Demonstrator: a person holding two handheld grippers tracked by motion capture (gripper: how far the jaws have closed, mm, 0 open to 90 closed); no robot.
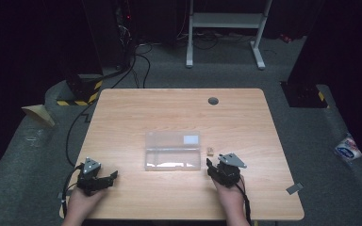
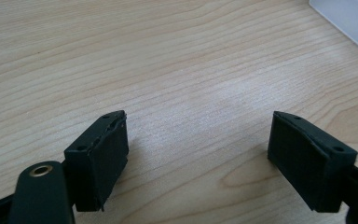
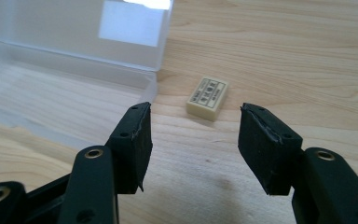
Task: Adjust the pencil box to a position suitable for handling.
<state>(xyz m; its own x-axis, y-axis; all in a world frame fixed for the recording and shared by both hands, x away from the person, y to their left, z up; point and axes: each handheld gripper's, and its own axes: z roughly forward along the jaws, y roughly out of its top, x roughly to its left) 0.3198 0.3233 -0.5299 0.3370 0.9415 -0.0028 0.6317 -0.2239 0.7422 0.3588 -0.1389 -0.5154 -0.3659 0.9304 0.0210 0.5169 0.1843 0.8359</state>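
Cream eraser [image 3: 208, 98] lies flat beside open clear box [image 3: 74, 60].

Both tongs, the left tongs [image 1: 114, 174] and the right tongs [image 1: 209, 164], are matte black with blocky ribbed pads [image 3: 131, 140], brass-ringed screw holes, grey three-cornered top plates and trailing black cables, held in bare, sleeveless hands.

Layout around the open plastic box [image 1: 173, 150] on the table [image 1: 136, 108]

The box lies near the table's middle, its lid folded back on the far side. An eraser [image 1: 210, 151] lies just right of the box, apart from it. The right gripper [image 1: 211, 167] sits right of the box's near corner, nearer the person than the eraser. The left gripper [image 1: 111, 177] rests well left of the box, toward the near edge. A cable hole [image 1: 213, 100] lies behind the box.
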